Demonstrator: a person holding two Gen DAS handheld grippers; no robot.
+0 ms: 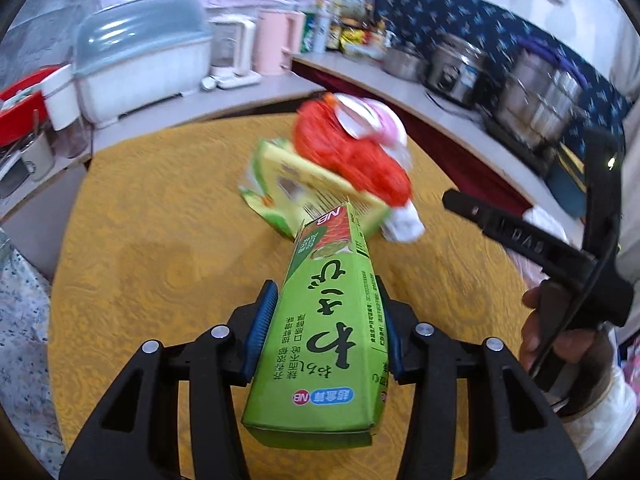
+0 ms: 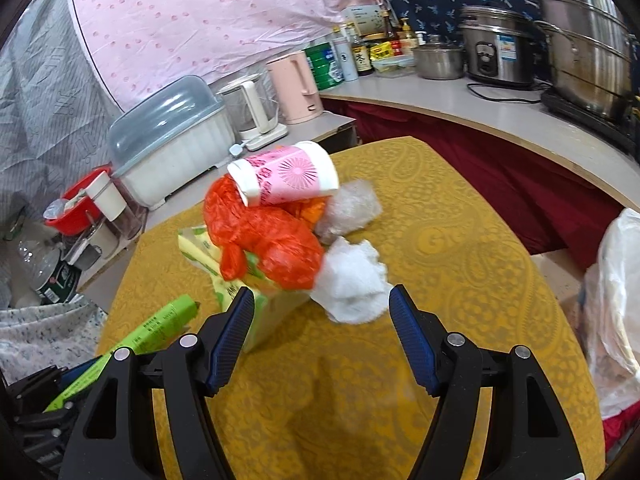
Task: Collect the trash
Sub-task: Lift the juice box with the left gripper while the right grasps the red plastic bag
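On the yellow tablecloth our trash pile sits: an orange bag in its middle, a pink cup on top, white tissue at its near edge. Our left gripper clamps a green box, lifted just short of the pile. Our right gripper stands wide and empty before the tissue.

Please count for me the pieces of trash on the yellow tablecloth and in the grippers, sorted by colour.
Green: 1, long green cardboard box clamped in left gripper
Yellow-green: 1, flat carton
Orange-red: 1, crumpled plastic bag
Pink and white: 1, paper cup
White: 1, crumpled tissue
Clear: 1, plastic wrap
Total: 6
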